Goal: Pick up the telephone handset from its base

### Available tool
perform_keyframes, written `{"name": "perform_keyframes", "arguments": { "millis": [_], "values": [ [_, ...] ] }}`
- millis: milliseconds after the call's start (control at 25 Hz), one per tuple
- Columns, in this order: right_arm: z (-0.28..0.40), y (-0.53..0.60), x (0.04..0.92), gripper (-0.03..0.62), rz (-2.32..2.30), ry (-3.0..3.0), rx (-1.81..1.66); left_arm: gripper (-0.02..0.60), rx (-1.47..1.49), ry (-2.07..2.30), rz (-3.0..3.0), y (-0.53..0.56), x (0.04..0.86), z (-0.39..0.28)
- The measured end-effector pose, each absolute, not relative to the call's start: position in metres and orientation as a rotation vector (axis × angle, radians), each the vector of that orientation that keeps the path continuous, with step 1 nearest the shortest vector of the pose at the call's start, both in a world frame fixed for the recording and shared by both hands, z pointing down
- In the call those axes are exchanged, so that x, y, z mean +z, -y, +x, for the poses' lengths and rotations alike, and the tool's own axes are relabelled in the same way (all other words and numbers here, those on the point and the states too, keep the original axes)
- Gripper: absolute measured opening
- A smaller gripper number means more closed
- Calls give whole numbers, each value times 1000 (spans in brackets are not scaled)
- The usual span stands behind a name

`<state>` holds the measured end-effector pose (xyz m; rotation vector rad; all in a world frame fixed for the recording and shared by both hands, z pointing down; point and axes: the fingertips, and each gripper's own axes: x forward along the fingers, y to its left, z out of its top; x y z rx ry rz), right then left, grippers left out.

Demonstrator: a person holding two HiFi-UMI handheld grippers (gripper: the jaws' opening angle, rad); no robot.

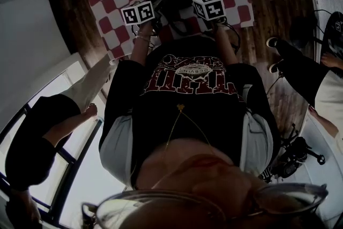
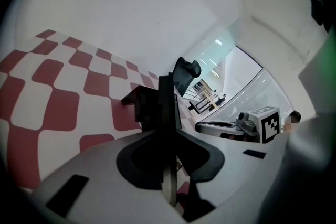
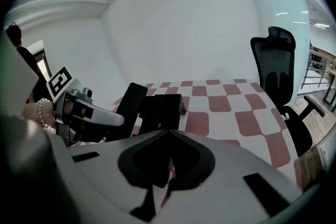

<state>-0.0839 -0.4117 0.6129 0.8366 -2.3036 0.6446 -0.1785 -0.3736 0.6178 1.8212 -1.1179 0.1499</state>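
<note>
The left gripper point(image 3: 118, 120) clamps the tilted handset point(image 3: 130, 105) beside its base point(image 3: 164, 110); the right gripper point(image 3: 169, 134), closed and empty, faces it. An office chair point(image 3: 278, 71) stands past the red-checked tablecloth point(image 3: 252, 113), white wall point(image 3: 184, 23) beyond

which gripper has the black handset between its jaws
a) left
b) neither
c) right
a: in the right gripper view the left gripper has its jaws closed on the handset, tilted up beside the base, while the right gripper holds nothing.
</note>
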Motion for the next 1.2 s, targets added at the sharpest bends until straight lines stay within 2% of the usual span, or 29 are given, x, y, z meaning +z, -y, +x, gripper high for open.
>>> {"name": "perform_keyframes", "arguments": {
  "millis": [1200],
  "values": [
    [-88, 389, 600, 17, 817, 2344, 618, 81, 23, 1073, 1880, 345, 579, -164]
  ]
}}
